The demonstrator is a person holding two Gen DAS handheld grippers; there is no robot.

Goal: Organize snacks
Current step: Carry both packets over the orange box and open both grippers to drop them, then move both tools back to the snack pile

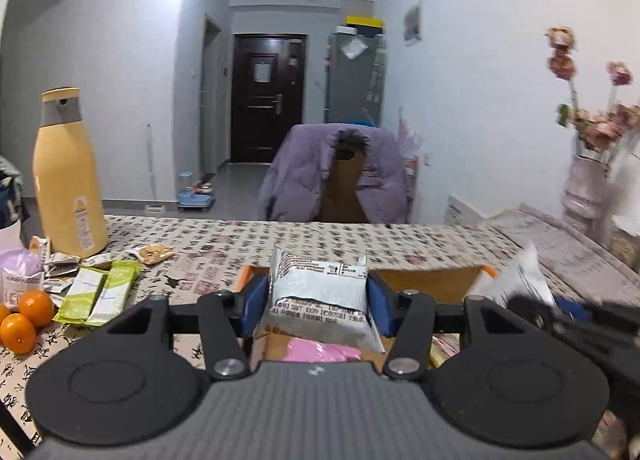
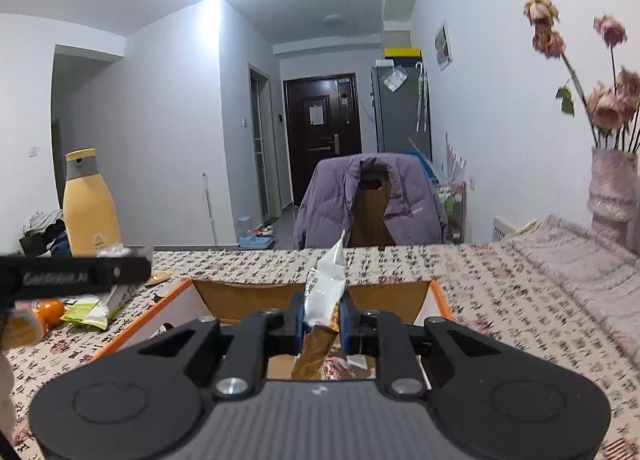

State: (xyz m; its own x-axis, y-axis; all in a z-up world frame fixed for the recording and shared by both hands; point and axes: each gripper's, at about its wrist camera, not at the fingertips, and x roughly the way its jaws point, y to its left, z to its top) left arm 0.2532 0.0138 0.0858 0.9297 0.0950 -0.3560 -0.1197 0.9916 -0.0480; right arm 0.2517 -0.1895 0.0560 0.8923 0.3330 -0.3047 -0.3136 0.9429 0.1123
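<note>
Item 1: silver snack packet [image 1: 318,294], printed face toward the camera, held above the near end of the orange-edged cardboard box [image 1: 424,280]. My left gripper [image 1: 318,300] is half-spread and clamped across the packet's width, blue pads pressing both side edges.

Item 2: silver-and-gold snack pouch [image 2: 325,300], standing on edge over the same box, top corner pointing up. My right gripper [image 2: 323,320] is pinched nearly closed on its thin middle.

Item 3: box contents, partly seen: a pink packet [image 1: 320,352] and other wrappers beneath.

Step in hand, as I judge it: lowering both packets into the box. I would bring each down low over a free spot and release only once clear of the rim, one after the other, so neither pouch catches the cardboard wall.

Surroundings: green bars [image 1: 98,292], oranges [image 1: 28,320] and loose sachets left of the box on the patterned tablecloth [image 1: 240,244]; a yellow bottle [image 1: 68,175] behind them.
</note>
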